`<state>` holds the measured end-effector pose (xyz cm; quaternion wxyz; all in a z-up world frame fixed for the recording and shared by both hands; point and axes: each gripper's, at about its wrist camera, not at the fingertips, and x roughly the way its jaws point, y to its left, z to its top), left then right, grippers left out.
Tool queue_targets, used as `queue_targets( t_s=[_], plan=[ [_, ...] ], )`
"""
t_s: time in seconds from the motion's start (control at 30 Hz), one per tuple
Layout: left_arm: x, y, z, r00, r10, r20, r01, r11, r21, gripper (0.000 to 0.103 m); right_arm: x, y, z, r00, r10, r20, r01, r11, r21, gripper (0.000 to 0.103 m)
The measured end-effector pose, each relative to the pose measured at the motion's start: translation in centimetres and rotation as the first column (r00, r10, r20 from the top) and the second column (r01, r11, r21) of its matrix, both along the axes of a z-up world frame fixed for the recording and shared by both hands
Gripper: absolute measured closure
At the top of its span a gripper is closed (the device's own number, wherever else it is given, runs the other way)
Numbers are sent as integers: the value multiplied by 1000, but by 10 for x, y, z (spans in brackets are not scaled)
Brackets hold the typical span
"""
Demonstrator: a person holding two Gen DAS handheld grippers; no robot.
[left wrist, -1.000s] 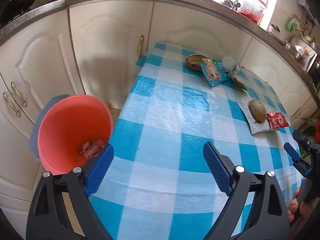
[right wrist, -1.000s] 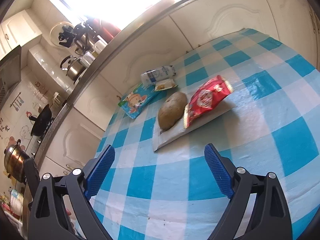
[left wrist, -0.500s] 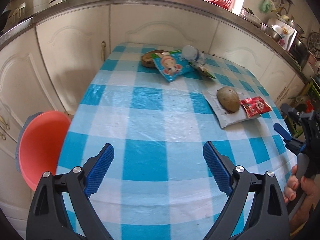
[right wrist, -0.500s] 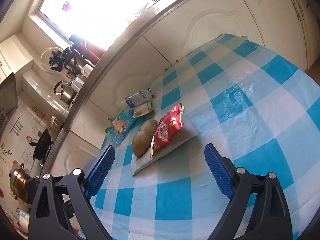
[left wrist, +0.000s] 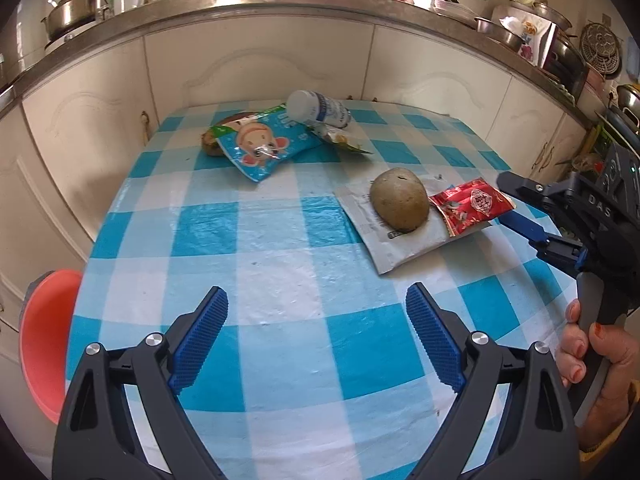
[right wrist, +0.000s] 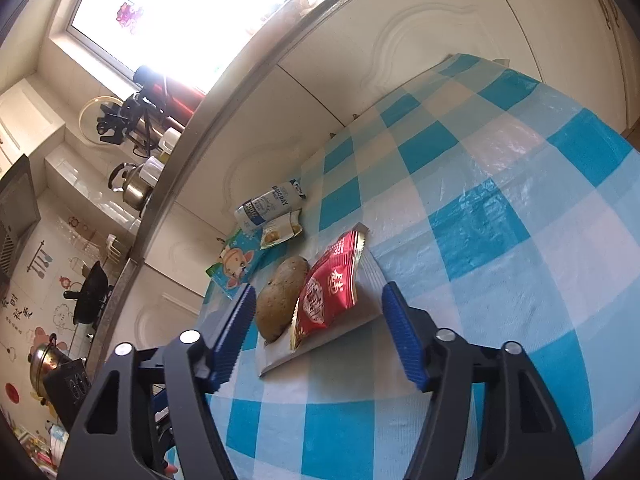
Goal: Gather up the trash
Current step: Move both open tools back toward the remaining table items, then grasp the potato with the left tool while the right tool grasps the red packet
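Glossy plastic cloth covers the worktop; the red wrapper is shiny foil; the potato is matt and rough.

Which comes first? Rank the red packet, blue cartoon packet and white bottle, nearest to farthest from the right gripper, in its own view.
1. Red packet: between the right gripper's open fingers, beside the potato.
2. Blue cartoon packet: farther back, leftward.
3. White bottle: farthest, near the cabinets.

Potato crowds red wrapper; tablecloth beyond lies bare.
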<state>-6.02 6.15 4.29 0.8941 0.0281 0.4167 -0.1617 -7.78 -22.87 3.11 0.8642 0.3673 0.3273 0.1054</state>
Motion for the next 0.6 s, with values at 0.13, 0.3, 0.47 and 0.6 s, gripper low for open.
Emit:
queue_targets(
  t_s=[0.13, 0.3, 0.47, 0.6],
  plan=[
    [6, -9, -2, 1000, -28, -1, 28, 1000, 1, 12, 9, 3, -3, 1000, 17, -14, -17, 1000, -8, 40],
    [13, -21, -3, 999, -49, 2, 49, 999, -13, 12, 17, 10, -2, 999, 38, -23, -40, 998, -53, 52],
    [20, -34, -2, 996, -86, 13, 87, 996, -23, 12, 21, 13, -2, 999, 40, -37, -44, 994, -100, 66],
    [28, -44, -4, 994, -110, 6, 110, 993, -35, 12, 22, 14, -3, 998, 46, -42, -51, 992, -112, 76]
  ],
)
